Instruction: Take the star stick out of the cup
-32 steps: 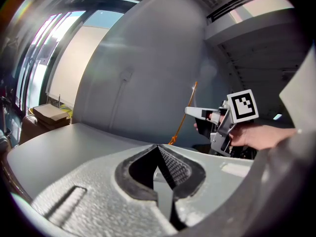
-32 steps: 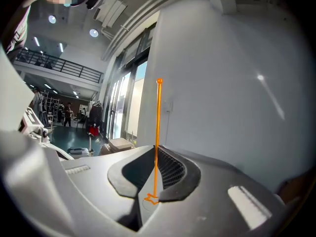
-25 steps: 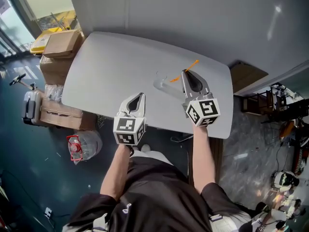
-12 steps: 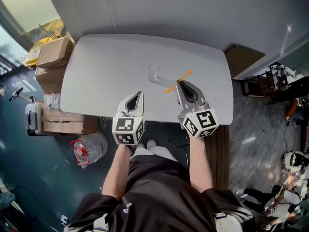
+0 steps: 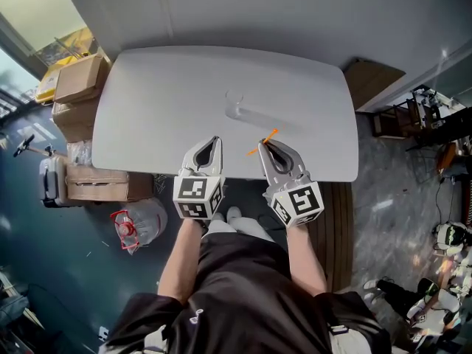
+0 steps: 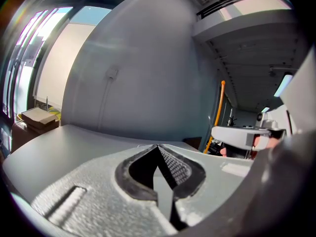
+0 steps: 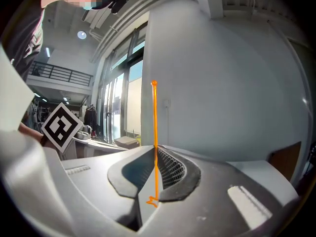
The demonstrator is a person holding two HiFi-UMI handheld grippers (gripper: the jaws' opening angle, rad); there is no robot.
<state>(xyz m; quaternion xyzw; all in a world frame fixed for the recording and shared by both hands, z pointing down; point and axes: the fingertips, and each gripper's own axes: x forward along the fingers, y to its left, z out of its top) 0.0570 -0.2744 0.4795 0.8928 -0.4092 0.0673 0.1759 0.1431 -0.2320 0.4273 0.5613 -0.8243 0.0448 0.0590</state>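
Grey table (image 5: 147, 102) under a plain wall, seen from above. At its near edge the left gripper (image 5: 214, 141) hovered, jaws pressed together on nothing. Beyond it, near the table's middle, sat the clear cup (image 5: 234, 107), empty. Further right, the right gripper (image 5: 263, 144) pinched the orange star stick (image 5: 271, 134) crosswise at its tips; over the last second it had drawn back from the cup toward the near edge, so the stick was well clear and the removal looked done

No legible txt/nos.; only pattern markers on left gripper (image 5: 214, 140), right gripper (image 5: 263, 143).
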